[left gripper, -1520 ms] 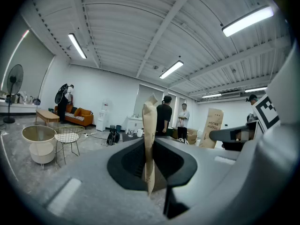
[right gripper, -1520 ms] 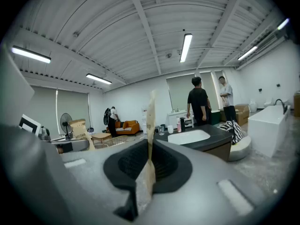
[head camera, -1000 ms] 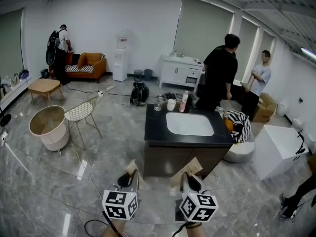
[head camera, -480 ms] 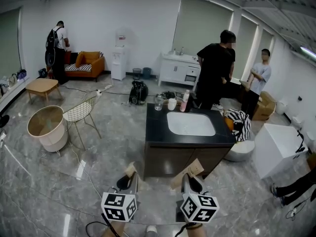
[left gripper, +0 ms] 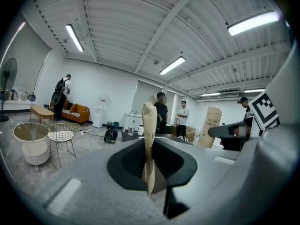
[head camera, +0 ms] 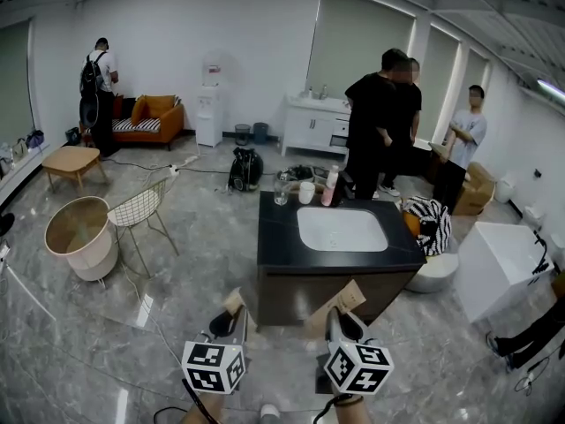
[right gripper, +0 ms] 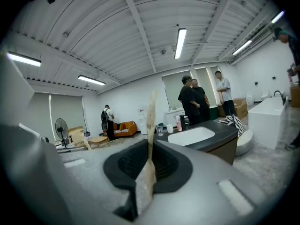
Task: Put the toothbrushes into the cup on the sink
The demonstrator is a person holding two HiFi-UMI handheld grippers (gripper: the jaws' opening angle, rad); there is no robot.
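Note:
I hold a brown cardboard toothbrush box in each gripper. My left gripper [head camera: 231, 323] is shut on one toothbrush box [head camera: 234, 301], seen edge-on and upright in the left gripper view [left gripper: 149, 139]. My right gripper [head camera: 338, 323] is shut on the other toothbrush box [head camera: 341, 300], also edge-on between its jaws [right gripper: 150, 135]. Ahead stands the black counter [head camera: 274, 237] with its white sink basin [head camera: 341, 229]. At its far edge are a white cup [head camera: 306, 191], a clear glass [head camera: 281, 189] and a pink bottle [head camera: 329, 184]. Both grippers hang well short of the counter, above the floor.
A wire chair [head camera: 141, 203] and a round basket [head camera: 78, 235] stand at the left. Two people in black [head camera: 375, 126] stand behind the counter, with another person [head camera: 463, 144] further right. A striped bag [head camera: 430, 221] and a white tub [head camera: 499, 263] lie to the right. A cable [head camera: 168, 405] runs on the floor.
The view has crept a little closer to the counter. The people in black behind it have shifted left. Both grippers keep their boxes as before.

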